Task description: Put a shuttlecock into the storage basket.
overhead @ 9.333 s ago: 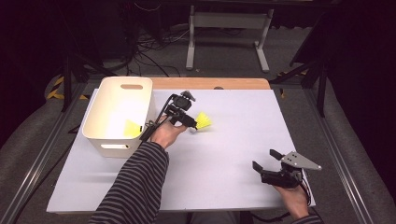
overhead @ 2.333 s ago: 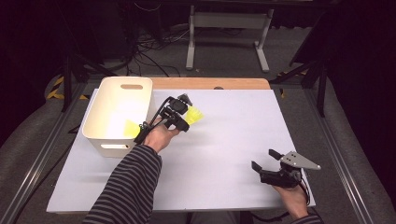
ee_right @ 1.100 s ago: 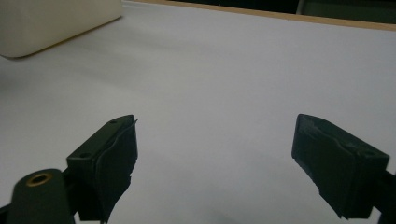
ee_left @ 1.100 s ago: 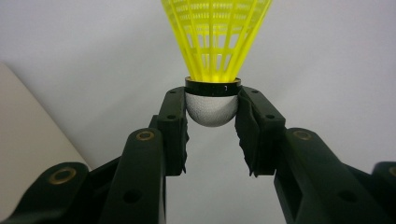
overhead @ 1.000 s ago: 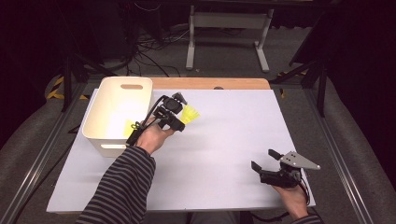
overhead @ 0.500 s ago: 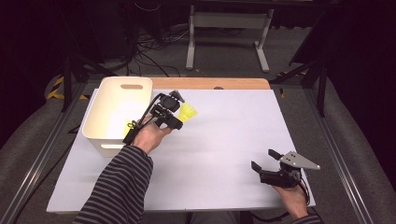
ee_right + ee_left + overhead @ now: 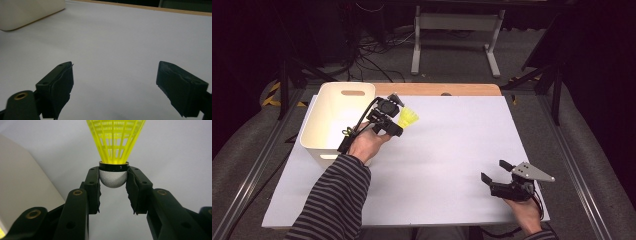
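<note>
Yellow plastic shuttlecock [image 7: 115,143] is clamped by its white rounded cork nose between the jaws of the left gripper [image 7: 113,178]; pads press on both sides of the cork, just below the black band. In the high view the shuttlecock [image 7: 408,117] sits at about 11 o'clock on the bench [image 7: 452,150], lifted off the surface, just beside the right wall of the white bin [image 7: 314,135], skirt pointing away from the bin.

Step in hand, as I read it: carry phase, w/ the shuttlecock picked up and headed for the bin, not yet over its opening. Next move calls for swinging the left gripper toward 9 o'clock until the shuttlecock clears the rim, then lowering a little and letting the jaws part so it drops inside. A small yellow patch shows low in the bin near the hand, poss. another shuttlecock, but it's too hidden to say.

Shuttlecock looks light and springy: open lattice skirt, ribs intact, no visible crush. Grip on the cork is narrow, so it could pivot if bumped on the rim.

Right gripper [image 7: 502,176] rests near 5 o'clock, jaws wide apart, nothing between them.
</note>
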A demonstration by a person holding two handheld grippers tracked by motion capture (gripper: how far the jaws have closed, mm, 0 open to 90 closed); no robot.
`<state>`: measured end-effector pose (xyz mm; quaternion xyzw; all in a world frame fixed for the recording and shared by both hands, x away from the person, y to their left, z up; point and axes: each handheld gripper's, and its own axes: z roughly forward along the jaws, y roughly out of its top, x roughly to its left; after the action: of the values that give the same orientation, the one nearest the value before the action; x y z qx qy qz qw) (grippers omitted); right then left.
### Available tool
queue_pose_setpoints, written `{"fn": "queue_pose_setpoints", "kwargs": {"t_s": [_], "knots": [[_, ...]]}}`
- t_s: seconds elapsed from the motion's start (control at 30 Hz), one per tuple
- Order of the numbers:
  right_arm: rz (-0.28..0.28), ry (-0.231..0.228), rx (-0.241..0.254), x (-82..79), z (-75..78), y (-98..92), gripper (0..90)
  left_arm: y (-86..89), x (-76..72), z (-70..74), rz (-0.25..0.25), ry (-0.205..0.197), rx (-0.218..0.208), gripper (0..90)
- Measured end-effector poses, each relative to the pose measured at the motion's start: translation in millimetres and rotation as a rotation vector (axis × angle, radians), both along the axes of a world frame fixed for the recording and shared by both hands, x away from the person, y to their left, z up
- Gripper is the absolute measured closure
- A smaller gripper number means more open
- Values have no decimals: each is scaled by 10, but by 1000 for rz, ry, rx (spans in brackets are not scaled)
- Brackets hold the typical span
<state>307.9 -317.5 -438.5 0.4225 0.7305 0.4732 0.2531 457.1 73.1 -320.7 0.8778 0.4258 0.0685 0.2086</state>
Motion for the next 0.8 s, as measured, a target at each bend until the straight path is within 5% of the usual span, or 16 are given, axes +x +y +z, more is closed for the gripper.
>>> {"fn": "queue_pose_setpoints", "kwargs": {"t_s": [0.8], "knots": [[-2, 1, 3, 3, -3, -6, 145, 161, 26, 99, 28, 5, 8, 650]]}}
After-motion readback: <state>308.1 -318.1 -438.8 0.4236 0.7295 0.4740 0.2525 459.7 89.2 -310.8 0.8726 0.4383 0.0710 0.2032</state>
